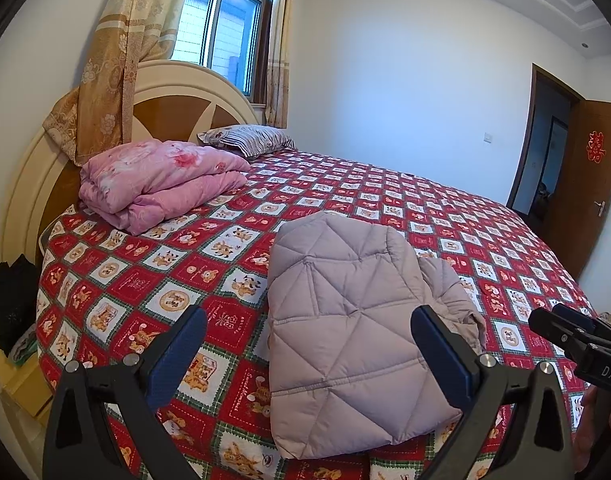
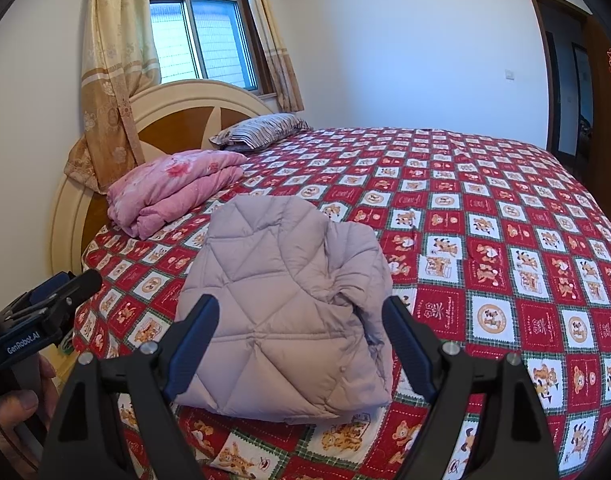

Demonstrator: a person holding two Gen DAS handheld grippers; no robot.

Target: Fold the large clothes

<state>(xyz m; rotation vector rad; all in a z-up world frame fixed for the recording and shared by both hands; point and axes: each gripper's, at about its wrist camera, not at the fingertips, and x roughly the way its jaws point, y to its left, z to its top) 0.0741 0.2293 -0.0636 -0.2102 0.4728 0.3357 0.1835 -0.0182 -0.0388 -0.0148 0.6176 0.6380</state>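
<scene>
Quilted lilac jacket (image 1: 357,328) lay folded into a compact block on the red patchwork bedspread (image 1: 445,216), near the bed edge closest to the cameras. Left gripper (image 1: 309,354) was held level just short of the jacket, above the bedspread, fingers spread wide and holding nothing; the left finger (image 1: 177,356) sat off the jacket's left side, the other over its right half. Right gripper (image 2: 299,342) was in a matching pose on the jacket's near edge, also wide apart and empty, blue pads (image 2: 193,344) framing the fold from either side. Neither gripper touched the jacket as far as visible. Each gripper showed in the other's view, off to the jacket's side, with part of the person's hand (image 2: 21,400) on the handle. Past the jacket toward the headboard (image 1: 173,96): a folded pink quilt (image 1: 161,180) and a striped pillow (image 1: 249,140). Open brown door (image 1: 585,184) stood well to the jacket's right.
</scene>
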